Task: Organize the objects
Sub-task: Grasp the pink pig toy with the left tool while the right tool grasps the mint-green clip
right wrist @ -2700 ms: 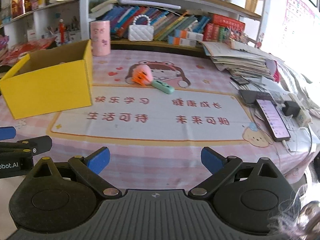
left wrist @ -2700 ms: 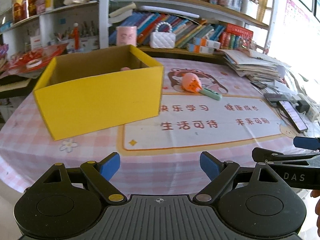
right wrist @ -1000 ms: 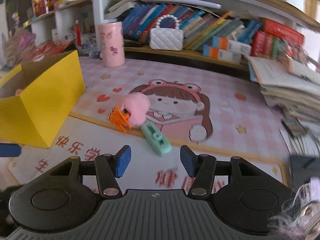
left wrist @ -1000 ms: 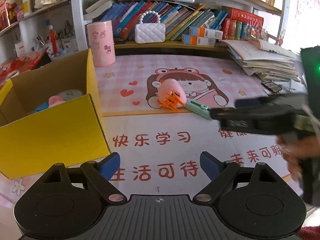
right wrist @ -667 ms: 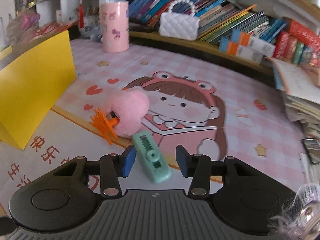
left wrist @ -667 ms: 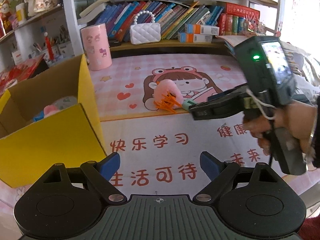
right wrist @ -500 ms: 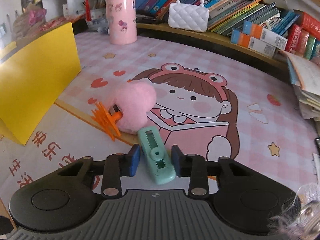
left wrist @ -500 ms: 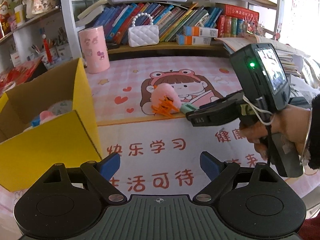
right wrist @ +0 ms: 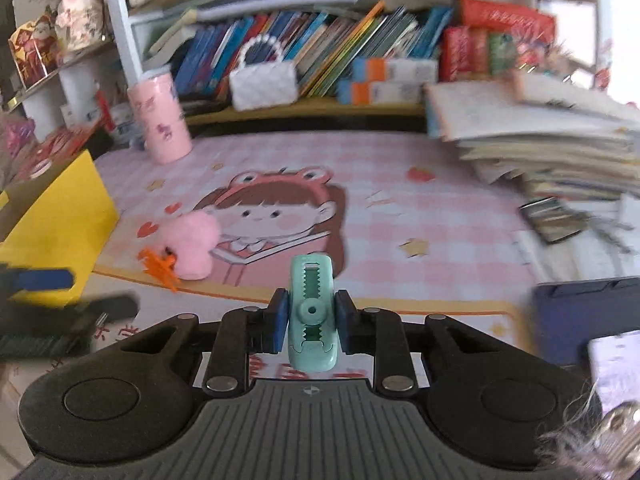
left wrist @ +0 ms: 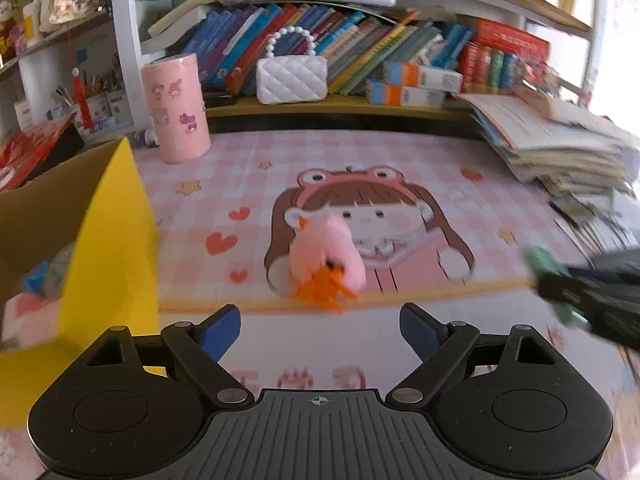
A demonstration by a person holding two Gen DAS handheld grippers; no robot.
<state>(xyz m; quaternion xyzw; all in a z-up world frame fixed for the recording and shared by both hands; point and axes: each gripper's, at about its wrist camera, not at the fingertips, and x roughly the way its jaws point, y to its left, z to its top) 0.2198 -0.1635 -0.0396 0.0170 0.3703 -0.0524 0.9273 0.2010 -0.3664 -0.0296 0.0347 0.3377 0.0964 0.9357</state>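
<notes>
My right gripper [right wrist: 310, 320] is shut on a mint-green clip [right wrist: 311, 312] and holds it above the pink mat; in the left wrist view the clip [left wrist: 546, 264] shows blurred at the right. My left gripper [left wrist: 320, 330] is open and empty, just short of a pink fluffy hair claw with orange teeth [left wrist: 326, 264] that lies on the mat. The claw also shows in the right wrist view [right wrist: 192, 250], left of the clip. A yellow cardboard box [left wrist: 108, 248] stands at the left with several items inside.
A pink cylinder [left wrist: 176, 108] stands at the back left. A bookshelf with a white quilted bag [left wrist: 291, 78] runs along the back. A pile of papers [right wrist: 540, 148] and a phone [right wrist: 550, 220] lie at the right.
My right gripper has closed on the green clip and lifted it off the mat to the right. My left gripper has moved forward toward the pink hair claw.
</notes>
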